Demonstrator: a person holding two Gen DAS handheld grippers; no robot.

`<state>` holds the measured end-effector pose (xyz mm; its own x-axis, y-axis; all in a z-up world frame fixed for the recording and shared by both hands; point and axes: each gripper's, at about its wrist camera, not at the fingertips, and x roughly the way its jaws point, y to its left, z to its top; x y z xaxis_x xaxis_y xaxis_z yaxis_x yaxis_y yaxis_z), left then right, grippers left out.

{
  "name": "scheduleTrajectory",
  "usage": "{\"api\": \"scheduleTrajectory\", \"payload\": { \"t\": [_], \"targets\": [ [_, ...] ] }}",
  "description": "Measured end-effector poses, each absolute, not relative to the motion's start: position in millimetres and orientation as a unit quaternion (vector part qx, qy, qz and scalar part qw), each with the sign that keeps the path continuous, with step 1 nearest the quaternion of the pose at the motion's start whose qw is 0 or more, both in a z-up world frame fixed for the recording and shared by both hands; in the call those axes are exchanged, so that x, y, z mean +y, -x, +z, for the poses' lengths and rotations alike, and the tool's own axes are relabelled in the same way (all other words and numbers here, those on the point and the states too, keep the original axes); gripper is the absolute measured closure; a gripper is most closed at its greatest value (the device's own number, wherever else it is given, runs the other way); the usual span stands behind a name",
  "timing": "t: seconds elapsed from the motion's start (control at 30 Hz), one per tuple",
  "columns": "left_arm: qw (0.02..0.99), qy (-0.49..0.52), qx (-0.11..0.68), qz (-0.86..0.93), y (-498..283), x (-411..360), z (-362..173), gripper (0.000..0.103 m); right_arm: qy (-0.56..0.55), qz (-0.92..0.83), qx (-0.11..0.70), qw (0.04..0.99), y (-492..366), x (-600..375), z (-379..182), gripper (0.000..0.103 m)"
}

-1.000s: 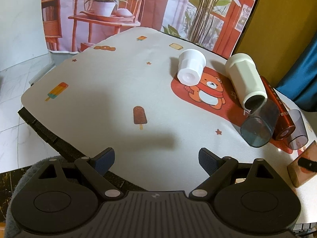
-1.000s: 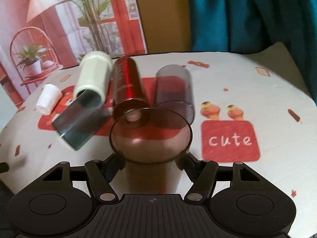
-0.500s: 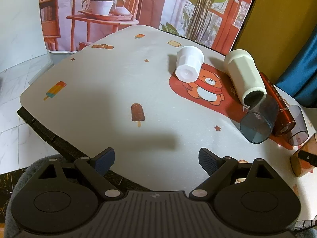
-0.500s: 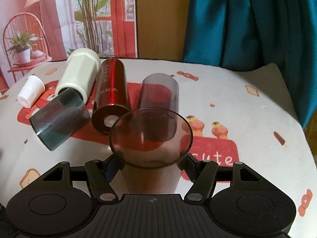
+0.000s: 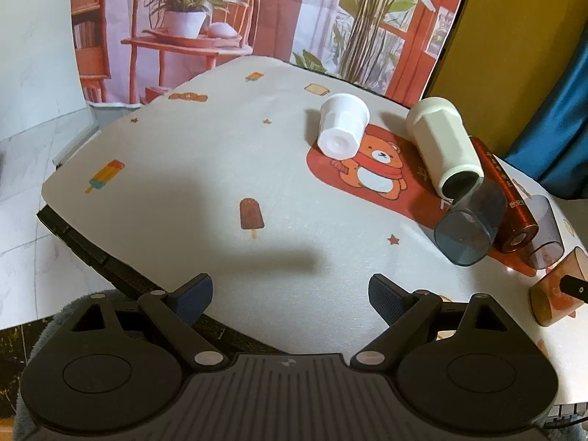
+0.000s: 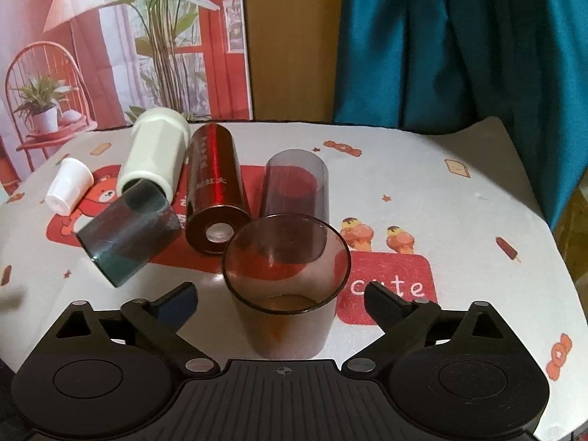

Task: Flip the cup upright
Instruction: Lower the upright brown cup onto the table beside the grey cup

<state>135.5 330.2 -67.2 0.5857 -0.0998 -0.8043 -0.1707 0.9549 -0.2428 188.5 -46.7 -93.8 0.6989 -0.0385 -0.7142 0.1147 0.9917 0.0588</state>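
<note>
From the left wrist, the left gripper (image 5: 290,294) hangs wide open and empty over the near edge of the tabletop (image 5: 205,169), well apart from the cups lying toward the far right corner. From the right wrist, the brown cup (image 6: 286,286) stands upright, mouth up, between the spread fingers of the right gripper (image 6: 281,299), which touch nothing. The release step looks done; next comes backing straight off without nudging it, then turning to the smoky cup (image 6: 296,187) beside it.

left claw (image 5: 290,292): black ribbed body | twin round discs | silver pivot screws | blue textured pads (image 5: 196,290) || right claw (image 6: 281,299): identical build
</note>
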Motion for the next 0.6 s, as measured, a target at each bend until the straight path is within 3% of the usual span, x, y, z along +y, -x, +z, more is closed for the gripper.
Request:
{"api": "scheduleTrajectory", "payload": {
  "t": [0.07,0.4,0.6],
  "targets": [
    [0.882,0.143,0.449,0.014,-133,328,-61,0.009,-0.054,-0.044,0.382,0.921,-183,-46,-88,0.000],
    [0.897,0.112,0.428,-0.012,-116,315,-18,0.000,-0.061,-0.043,0.367,0.927,-137,-39,-46,0.000],
    [0.913,0.091,0.396,-0.035,-100,316,23,0.000,-0.072,-0.035,0.346,0.935,-100,-30,-11,0.000]
  ]
}}
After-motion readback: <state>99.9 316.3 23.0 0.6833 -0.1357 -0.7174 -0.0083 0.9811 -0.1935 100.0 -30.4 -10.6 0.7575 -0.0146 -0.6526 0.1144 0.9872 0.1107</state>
